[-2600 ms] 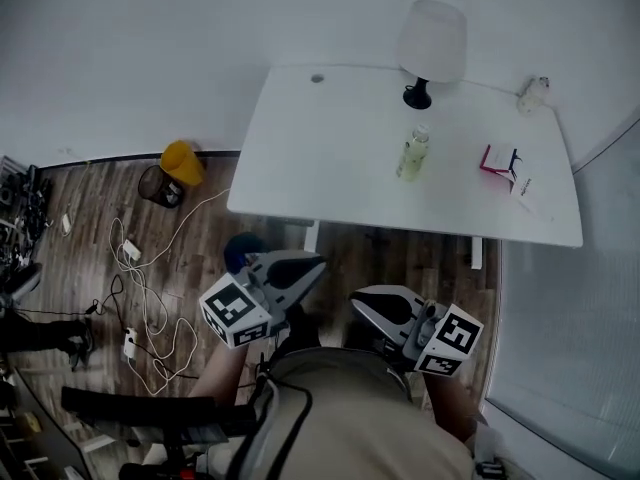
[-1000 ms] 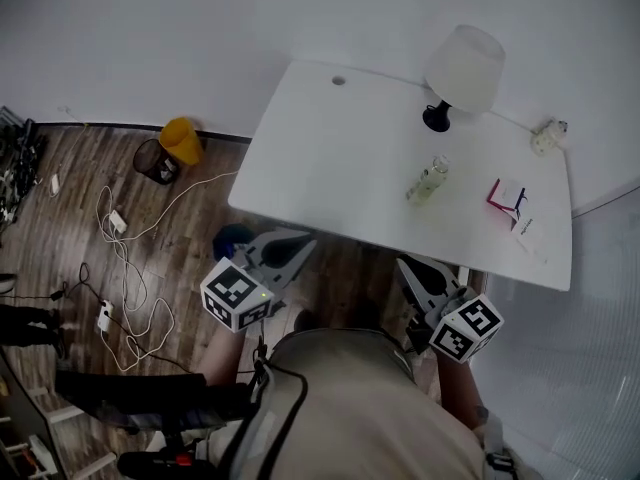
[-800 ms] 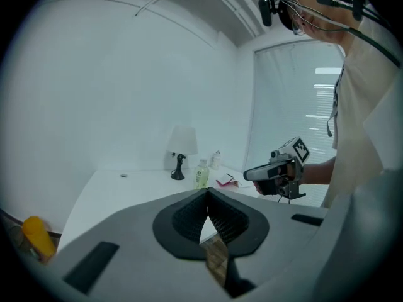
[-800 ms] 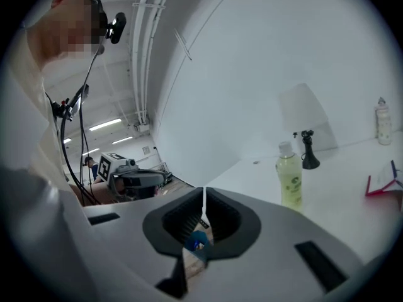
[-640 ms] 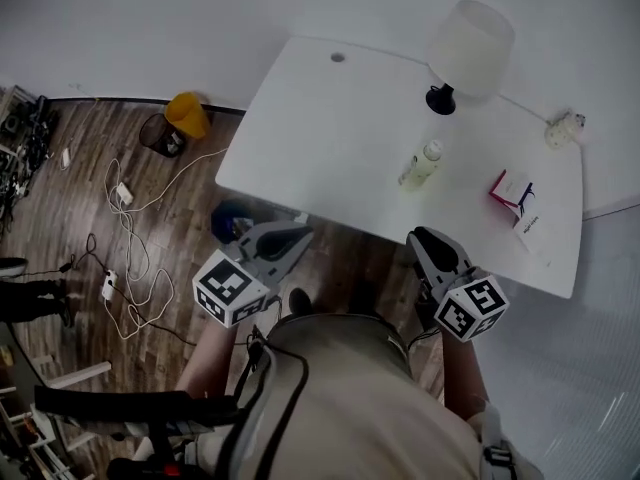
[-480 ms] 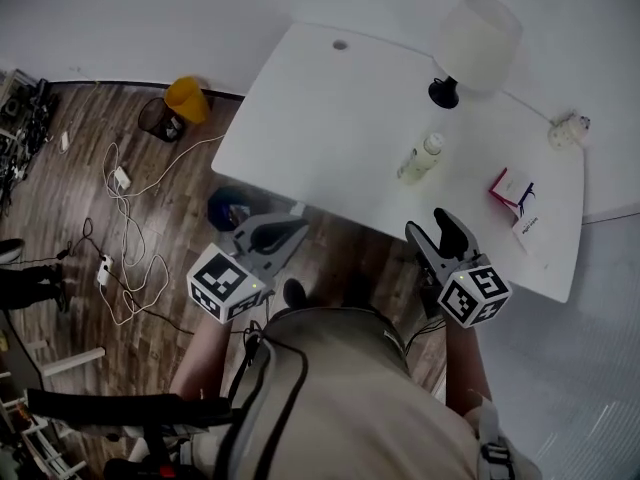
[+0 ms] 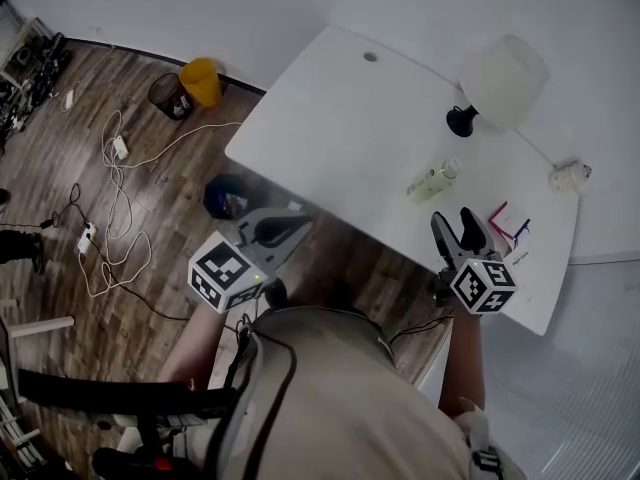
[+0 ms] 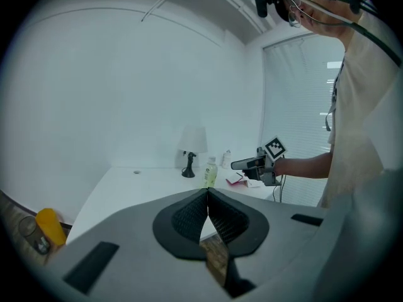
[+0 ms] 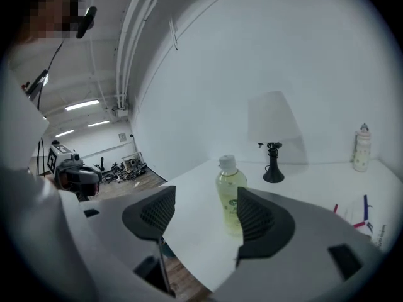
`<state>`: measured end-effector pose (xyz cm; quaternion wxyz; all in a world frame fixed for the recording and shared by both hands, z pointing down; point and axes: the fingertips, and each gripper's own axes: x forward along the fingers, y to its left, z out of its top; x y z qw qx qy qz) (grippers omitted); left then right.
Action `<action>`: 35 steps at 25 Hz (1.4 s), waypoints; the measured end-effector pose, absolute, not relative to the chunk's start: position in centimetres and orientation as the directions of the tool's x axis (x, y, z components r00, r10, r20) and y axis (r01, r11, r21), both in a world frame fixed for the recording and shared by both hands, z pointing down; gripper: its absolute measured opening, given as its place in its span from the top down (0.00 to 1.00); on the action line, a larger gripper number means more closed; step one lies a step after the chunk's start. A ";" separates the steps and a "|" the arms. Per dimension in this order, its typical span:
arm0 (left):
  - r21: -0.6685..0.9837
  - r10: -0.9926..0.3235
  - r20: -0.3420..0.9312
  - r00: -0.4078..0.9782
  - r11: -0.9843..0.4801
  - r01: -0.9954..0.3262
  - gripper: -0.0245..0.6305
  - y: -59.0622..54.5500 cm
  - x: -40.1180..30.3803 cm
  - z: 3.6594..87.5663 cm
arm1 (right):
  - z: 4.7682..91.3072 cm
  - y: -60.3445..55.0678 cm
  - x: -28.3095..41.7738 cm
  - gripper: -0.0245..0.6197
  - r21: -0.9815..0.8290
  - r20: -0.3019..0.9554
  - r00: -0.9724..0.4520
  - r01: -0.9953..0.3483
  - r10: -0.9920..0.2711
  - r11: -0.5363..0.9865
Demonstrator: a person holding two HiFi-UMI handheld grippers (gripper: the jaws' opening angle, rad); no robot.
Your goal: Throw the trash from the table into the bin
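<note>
Step in hand: right gripper [image 7: 452, 220] is reaching for the bottle [image 9: 230, 194].
- Right jaws: released, have just been opening. Nothing is between them yet. The bottle stands upright on the worktop [image 7: 330, 128] beyond the tips, nearer the right jaw.
- Left gripper [image 8: 207, 197]: jaws clenched on nothing, held off the worktop's near edge.

To do it well (judgement):
- Shift sideways until the bottle sits centred between the jaws.
- Advance until the pads flank its body below the cap, then clench.
- A narrow upright bottle could tip if one jaw nudges it first.
- The lamp [image 7: 500, 73] stands behind it, so don't overshoot.

Views:
- The right gripper view gives the bottle's stance and its offset from the jaws, which the head view flattens.
- That view shows no bin. The head view places the yellow bin [image 7: 200, 80] on the floor, well apart from the worktop, with a dark mesh basket [image 7: 165, 94] just beside it.
</note>
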<state>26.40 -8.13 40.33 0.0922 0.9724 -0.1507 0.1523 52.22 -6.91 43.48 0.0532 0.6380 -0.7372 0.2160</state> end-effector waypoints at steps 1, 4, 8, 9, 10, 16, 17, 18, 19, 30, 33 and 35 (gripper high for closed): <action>0.137 -0.262 0.326 0.909 -0.938 -0.319 0.94 -8.1 26.2 40.4 | 43.8 -7.5 52.7 0.52 -0.275 0.356 -0.187 -0.957 -0.916 0.089; 0.143 -0.237 0.341 0.910 -0.943 -0.300 0.94 -7.8 26.0 40.6 | 45.3 -9.7 54.5 0.51 -0.268 0.391 -0.170 -0.961 -0.905 0.065; 0.125 -0.241 0.359 0.901 -0.945 -0.302 0.94 -7.6 25.7 41.0 | 46.4 -12.3 56.2 0.47 -0.285 0.382 -0.158 -0.957 -0.911 0.047; 0.119 -0.249 0.363 0.898 -0.943 -0.310 0.94 -7.8 25.5 41.2 | 46.7 -13.0 56.5 0.46 -0.297 0.372 -0.162 -0.954 -0.914 0.048; 0.114 -0.258 0.368 0.893 -0.941 -0.319 0.94 -8.0 25.1 41.4 | 47.0 -13.7 56.6 0.46 -0.285 0.373 -0.163 -0.957 -0.913 0.054; 0.109 -0.305 0.385 0.871 -0.922 -0.372 0.94 -9.3 22.7 41.7 | 47.9 -16.6 55.9 0.46 -0.221 0.404 -0.166 -0.972 -0.900 0.080; 0.107 -0.310 0.385 0.869 -0.921 -0.376 0.94 -9.3 22.2 41.5 | 47.9 -16.6 55.7 0.46 -0.205 0.407 -0.160 -0.975 -0.899 0.080; 0.102 -0.316 0.383 0.868 -0.919 -0.380 0.94 -9.1 21.8 41.3 | 48.0 -16.7 55.5 0.46 -0.188 0.411 -0.153 -0.979 -0.899 0.081; 0.097 -0.324 0.382 0.865 -0.918 -0.386 0.94 -9.1 21.3 41.1 | 48.1 -16.8 55.3 0.46 -0.174 0.413 -0.147 -0.981 -0.899 0.081; 0.082 -0.381 0.380 0.843 -0.894 -0.441 0.94 -9.4 18.5 40.5 | 48.8 -18.8 56.3 0.46 -0.182 0.400 -0.090 -0.983 -0.912 0.017; 0.098 -0.394 0.385 0.834 -0.882 -0.462 0.94 -9.6 17.5 41.1 | 49.2 -18.9 56.1 0.46 -0.178 0.402 -0.085 -0.984 -0.912 0.013; 0.105 -0.399 0.387 0.831 -0.876 -0.470 0.94 -9.6 17.0 41.3 | 49.2 -18.8 55.8 0.46 -0.175 0.407 -0.088 -0.984 -0.909 0.017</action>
